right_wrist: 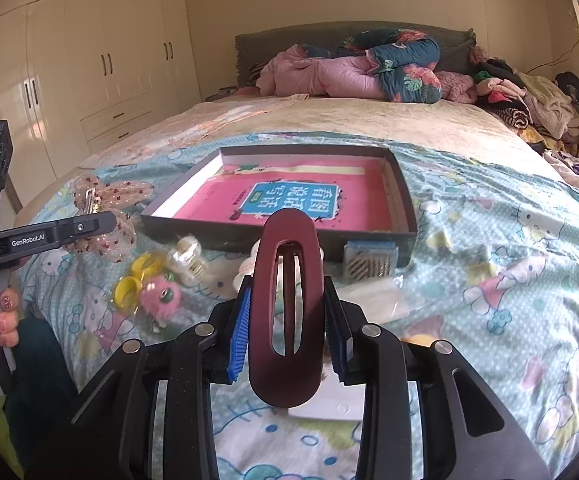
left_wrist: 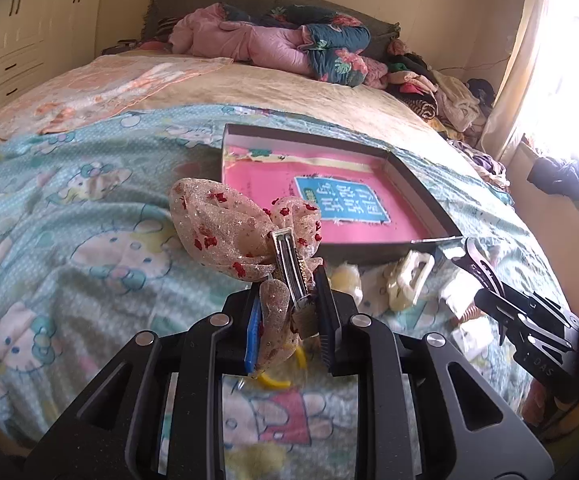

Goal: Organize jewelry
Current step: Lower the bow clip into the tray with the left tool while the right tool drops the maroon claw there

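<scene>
The task looks barely begun: the shallow dark box [right_wrist: 403, 196] on the bed [right_wrist: 509, 240] has only a pink booklet [right_wrist: 309, 196] lying flat in its bottom, and no hair piece or trinket can be seen inside it in either view. Two pieces are in hand, though. The left gripper [left_wrist: 289, 312] is clenched on the metal clip of a sheer beige bow with red spots [left_wrist: 229, 224], which stands up above the bedspread, just short of the box's near left corner. The right gripper [right_wrist: 287, 312] is clamped on a long dark-red oval hair clip [right_wrist: 287, 360], held upright between the blue pads, in front of the box's near wall. Both pieces seem lifted clear of the cover and ready to go into the box, so the first placements are probably the step in hand. A good deal is left on the bedspread just in front of the box: a cream claw clip [left_wrist: 407, 280], a clear claw clip [right_wrist: 187, 260], yellow rings [right_wrist: 129, 288], a fuzzy pink toy-like ornament [right_wrist: 161, 292], a small blue-edged box with striped contents [right_wrist: 371, 262] touching the near wall, and some white packets. Judging by this, nearly everything remains to be sorted
</scene>
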Motion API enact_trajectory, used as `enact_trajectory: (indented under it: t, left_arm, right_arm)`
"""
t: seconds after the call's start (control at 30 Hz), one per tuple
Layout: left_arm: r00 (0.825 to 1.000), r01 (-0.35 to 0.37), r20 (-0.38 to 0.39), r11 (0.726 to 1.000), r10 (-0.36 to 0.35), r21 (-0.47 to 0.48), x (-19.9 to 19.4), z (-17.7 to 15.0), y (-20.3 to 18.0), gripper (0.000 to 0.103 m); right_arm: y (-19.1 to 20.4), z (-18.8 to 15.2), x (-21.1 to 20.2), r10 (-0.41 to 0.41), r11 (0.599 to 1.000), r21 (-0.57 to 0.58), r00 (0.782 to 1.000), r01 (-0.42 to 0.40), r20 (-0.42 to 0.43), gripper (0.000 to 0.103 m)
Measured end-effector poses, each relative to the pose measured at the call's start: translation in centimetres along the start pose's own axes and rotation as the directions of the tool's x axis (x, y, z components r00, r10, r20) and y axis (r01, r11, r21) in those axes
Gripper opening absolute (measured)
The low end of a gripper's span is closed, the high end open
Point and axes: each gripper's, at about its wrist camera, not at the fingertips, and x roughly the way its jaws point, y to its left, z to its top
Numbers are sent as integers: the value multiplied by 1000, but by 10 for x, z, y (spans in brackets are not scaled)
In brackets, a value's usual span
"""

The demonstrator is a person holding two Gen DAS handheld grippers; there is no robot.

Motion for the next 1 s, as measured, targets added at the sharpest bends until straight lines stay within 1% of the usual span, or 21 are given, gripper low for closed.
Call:
enact_trajectory:
  t: [0.27,0.5,0.77,1.0]
  left_arm:
    - [1000,-3,-3,1000,3,22,26,18,-12,16]
    - [1000,-7,-8,999,7,46,49,32,-19,16]
    - [1000,-17,-22,998,18,54,74,43,-20,16]
    - [998,-42,-45,997,45,71,94,48,-19,17]
  right_arm:
    - [-21,26,10,-28,999,24,999,27,24,32]
    - [-31,48,24,-57,998,1,998,57,34,32]
    - [-42,70,48,-90,996,-26,996,90,17,32]
    - [-55,82,79,-120,992,-32,992,119,-27,32]
